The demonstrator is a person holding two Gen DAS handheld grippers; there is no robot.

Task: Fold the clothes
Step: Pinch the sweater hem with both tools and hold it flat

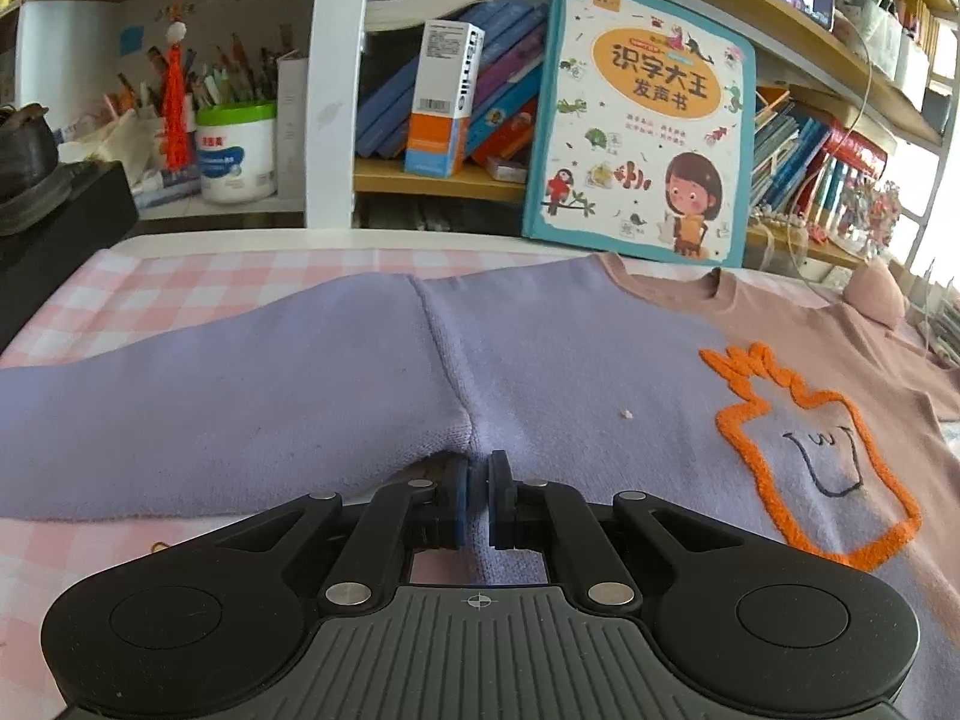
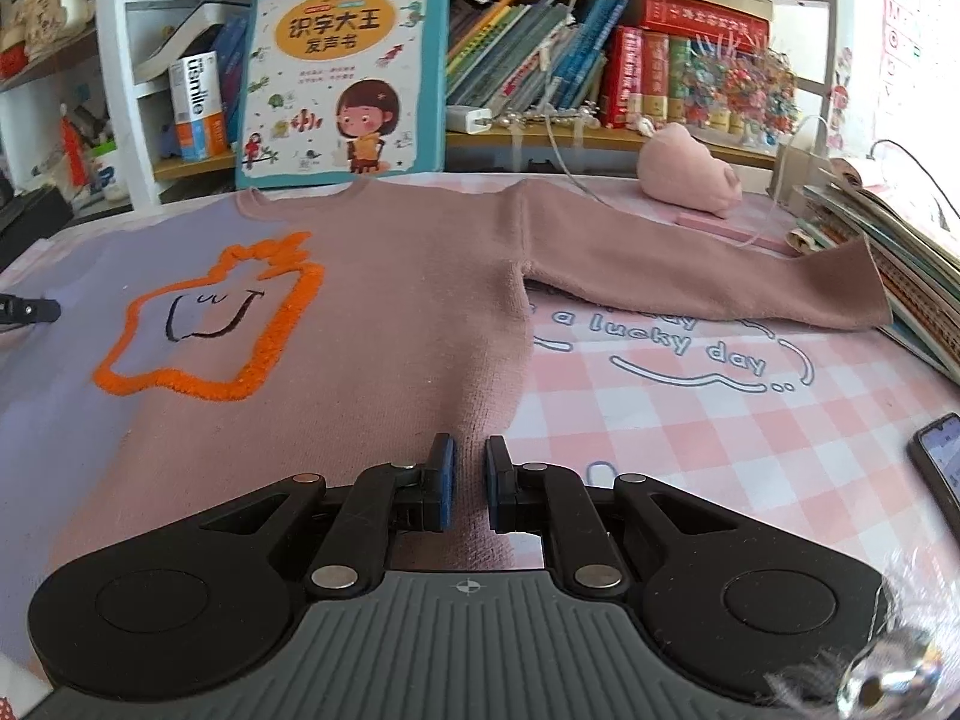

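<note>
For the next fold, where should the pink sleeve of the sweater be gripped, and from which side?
Probably at the cuff end of the pink sleeve. It lies flat and stretched out toward the book stack, so its loose end is the free edge. Come in from the near side, over the bare checked cloth, with the right gripper, now shut on the sweater edge.

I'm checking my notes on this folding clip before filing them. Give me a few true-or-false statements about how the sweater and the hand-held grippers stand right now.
1. The sweater lies spread flat with both sleeves stretched outward. True.
2. The left hand-held gripper is shut on the sweater's lilac half. True.
3. The right hand-held gripper stands wide open above the picture book. False: it is shut on the sweater's pink half, near its side edge.
4. The orange outline sits on the pink sleeve. False: it is on the chest.
5. A pink plush toy lies beyond the pink sleeve. True.
</note>
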